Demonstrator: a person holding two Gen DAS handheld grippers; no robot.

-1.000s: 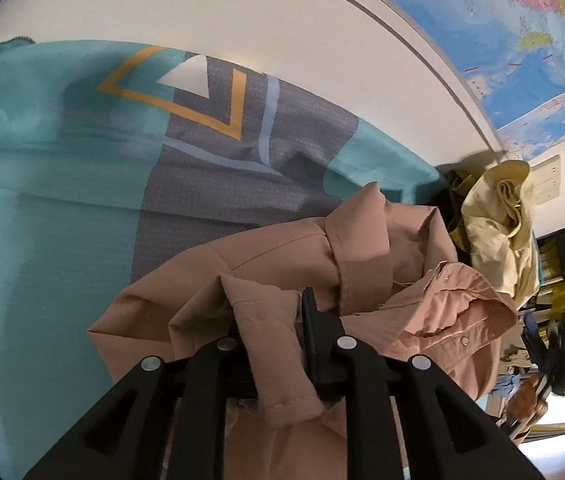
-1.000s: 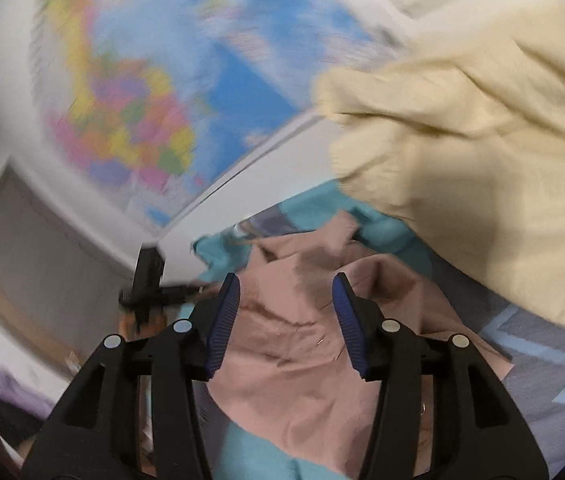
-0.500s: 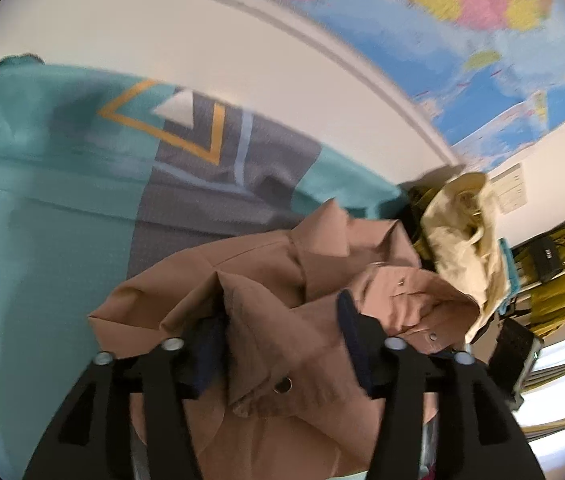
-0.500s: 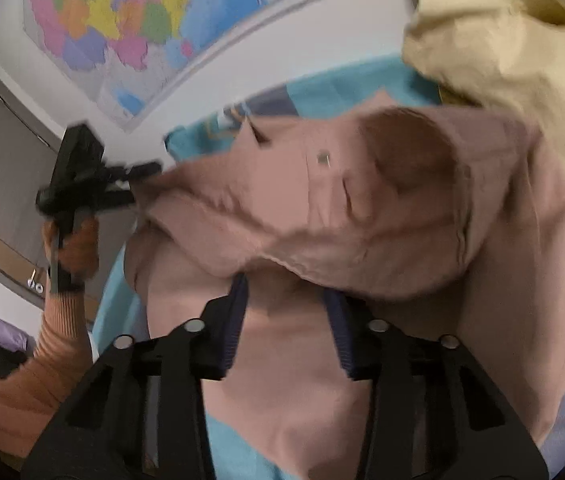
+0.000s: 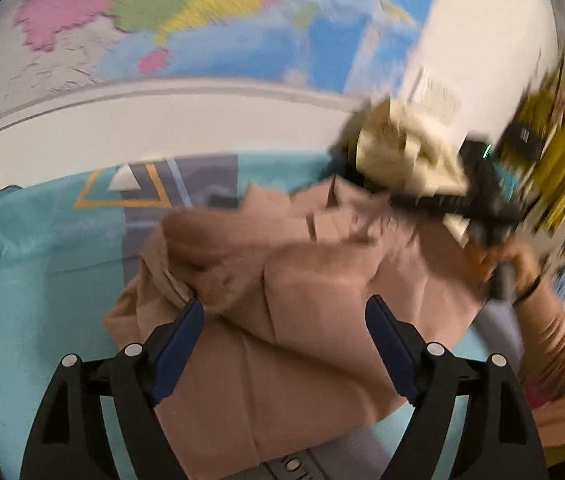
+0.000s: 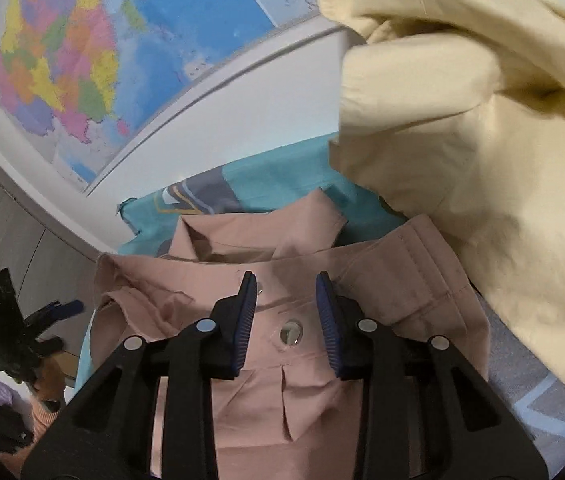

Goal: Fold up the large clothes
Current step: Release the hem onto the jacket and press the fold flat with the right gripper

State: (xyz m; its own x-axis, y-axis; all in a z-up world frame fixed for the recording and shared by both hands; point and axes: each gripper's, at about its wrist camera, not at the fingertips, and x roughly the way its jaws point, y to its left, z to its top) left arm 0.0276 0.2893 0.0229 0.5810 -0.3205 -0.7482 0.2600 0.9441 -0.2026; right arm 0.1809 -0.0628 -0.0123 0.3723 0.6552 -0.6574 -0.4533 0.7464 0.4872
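Your left gripper (image 5: 284, 322) has its jaws spread wide, and nothing is clamped between them. The pink shirt (image 5: 302, 320) bunches up in the gap; the left blue pad (image 5: 178, 344) sits against a fold of it, while the right pad stands just beside the cloth. That view is blurred with motion, so you cannot tell finer contact there.

Your right gripper (image 6: 286, 308) has its jaws partly open, a narrower gap than on the left. Its fingertips hang over the shirt's button band, with one metal snap (image 6: 290, 334) showing between the pads and a second, smaller one right by the left pad. The pads do not pinch the cloth; whether they touch it from above you cannot tell.

The pink shirt lies crumpled in the middle of the teal and grey cover (image 5: 42, 264), its collar (image 6: 258, 232) pointing toward the far edge by the wall. A cream garment (image 6: 462, 140) is heaped at the right edge of the cover, overlapping the shirt's right side in the right wrist view.

From the left wrist view you see your right hand (image 5: 510, 256) holding its tool over the shirt's far right part.

A coloured map (image 6: 82, 60) hangs on the wall behind; its lettering is too small and blurred to read. No brand or label shows on the shirt.
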